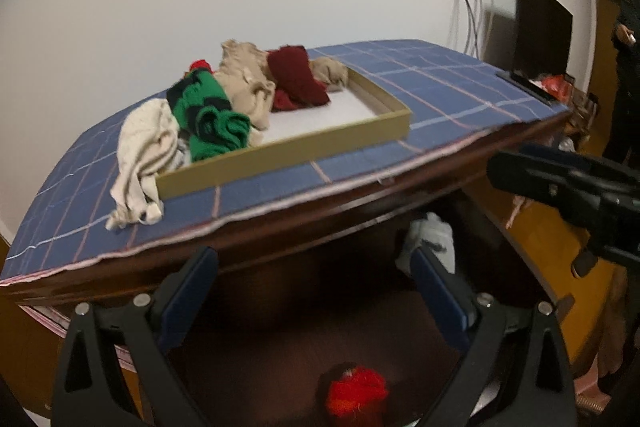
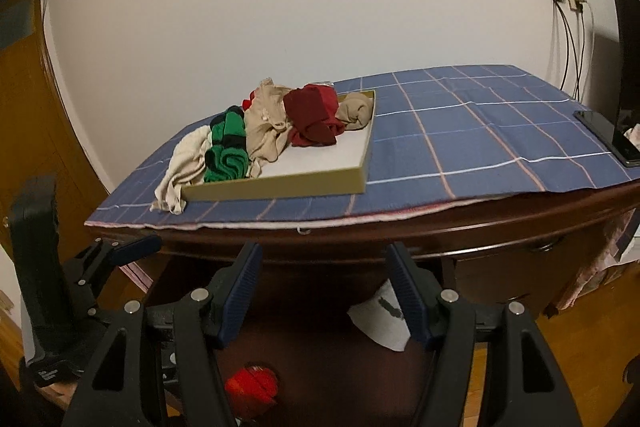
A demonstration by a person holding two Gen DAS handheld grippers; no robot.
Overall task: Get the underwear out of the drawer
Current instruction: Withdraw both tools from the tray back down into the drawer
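**Both grippers lowering toward the open drawer, nothing held yet**

You hold two grippers in front of a dark wooden dresser draped with a blue plaid cloth. Both point down past the dresser's front edge into the open drawer below, whose inside is dark and partly blurred.

Your left gripper has its jaws spread apart with nothing between them. Your right gripper is likewise parted and empty; in the left wrist view it shows as a black shape at the right.

Inside the drawer, a red garment lies near the front, closest to you, and a white garment with a dark print lies further back toward the right side. These look like the underwear still to be removed.

On the dresser top, near its left front corner, a shallow tan tray holds a pile of garments in cream, green with black, beige and dark red; the cream piece spills over the tray's left edge onto the cloth. A dark phone lies at the right edge.

My judgement: you are reaching in for the next piece. The next move calls for lowering one gripper onto a garment, closing on a fold, and lifting clear of the drawer front.

No brand, label or writing is legible; the white garment's print is too small to read.
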